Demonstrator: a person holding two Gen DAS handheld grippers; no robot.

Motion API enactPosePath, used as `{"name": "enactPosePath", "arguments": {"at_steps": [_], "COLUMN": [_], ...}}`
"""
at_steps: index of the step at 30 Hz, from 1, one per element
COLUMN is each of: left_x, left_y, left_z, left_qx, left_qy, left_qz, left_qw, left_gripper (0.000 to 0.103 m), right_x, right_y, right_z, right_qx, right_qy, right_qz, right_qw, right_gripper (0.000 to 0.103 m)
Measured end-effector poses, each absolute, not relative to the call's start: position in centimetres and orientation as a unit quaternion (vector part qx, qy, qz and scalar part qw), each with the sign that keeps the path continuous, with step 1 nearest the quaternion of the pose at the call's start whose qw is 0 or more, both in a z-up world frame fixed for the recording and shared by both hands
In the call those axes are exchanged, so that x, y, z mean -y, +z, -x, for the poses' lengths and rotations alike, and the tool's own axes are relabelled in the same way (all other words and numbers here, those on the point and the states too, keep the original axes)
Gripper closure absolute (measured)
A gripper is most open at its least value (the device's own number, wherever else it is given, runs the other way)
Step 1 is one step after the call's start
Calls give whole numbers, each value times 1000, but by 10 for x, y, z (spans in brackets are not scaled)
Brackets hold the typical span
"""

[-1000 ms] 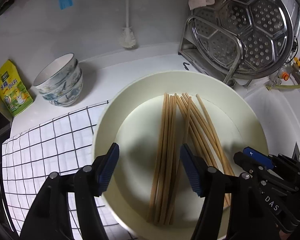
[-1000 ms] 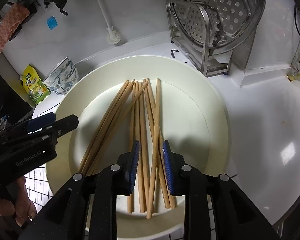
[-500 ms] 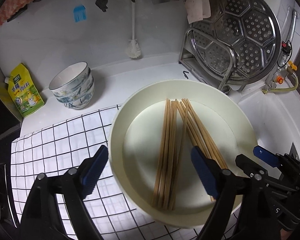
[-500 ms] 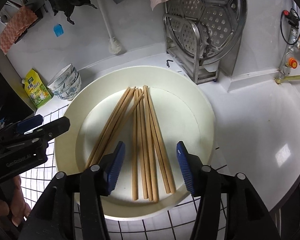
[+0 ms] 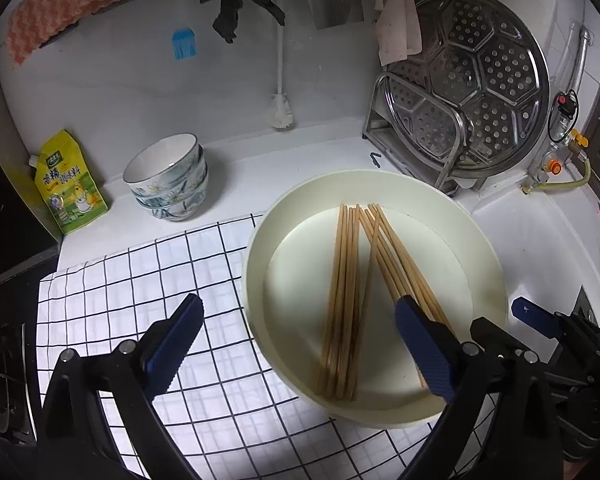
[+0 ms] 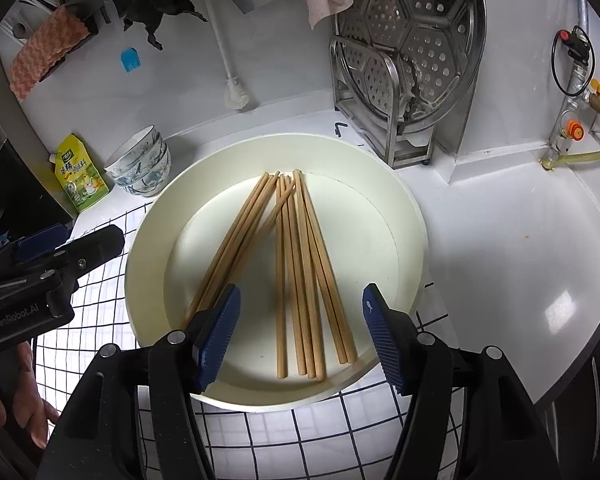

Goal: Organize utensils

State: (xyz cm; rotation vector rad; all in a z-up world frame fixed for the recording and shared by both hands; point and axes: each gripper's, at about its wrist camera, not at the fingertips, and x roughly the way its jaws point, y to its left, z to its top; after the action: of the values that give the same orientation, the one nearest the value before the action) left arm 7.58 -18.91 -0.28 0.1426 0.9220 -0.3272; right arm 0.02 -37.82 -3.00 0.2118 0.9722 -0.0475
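Note:
Several wooden chopsticks lie in a round cream plate, gathered into two bundles that meet at the far end. In the right wrist view the same chopsticks fan across the plate. My left gripper hovers above the plate's near left rim. Its jaws are opening wide, with nothing pressed between the blue pads. Over the near ends of the right bundle my right gripper hangs, jaws also opening, and its pads touch no chopstick.
The plate rests partly on a black-and-white checked cloth. Stacked bowls and a yellow pouch stand at the back left. A perforated steel steamer tray in a rack is behind the plate. A white brush leans on the wall.
Both grippers have lifted up and back from the plate and spread their jaws. The right gripper, nearly shut around chopsticks before, now stands wide; the chopsticks lie in two tidier bundles.

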Motion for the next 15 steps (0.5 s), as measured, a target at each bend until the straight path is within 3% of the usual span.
{"name": "enactPosePath", "arguments": {"at_steps": [15], "left_x": [175], "left_y": [11], "left_z": [-64], "left_qx": [-441], "left_qy": [-150], "left_qz": [-58], "left_qw": [883], "left_gripper": [6], "right_x": [369], "right_y": [-11], "right_z": [14], "right_qx": [-455], "right_qy": [-25], "right_qz": [-92], "right_qw": [885], "right_gripper": [40]}}
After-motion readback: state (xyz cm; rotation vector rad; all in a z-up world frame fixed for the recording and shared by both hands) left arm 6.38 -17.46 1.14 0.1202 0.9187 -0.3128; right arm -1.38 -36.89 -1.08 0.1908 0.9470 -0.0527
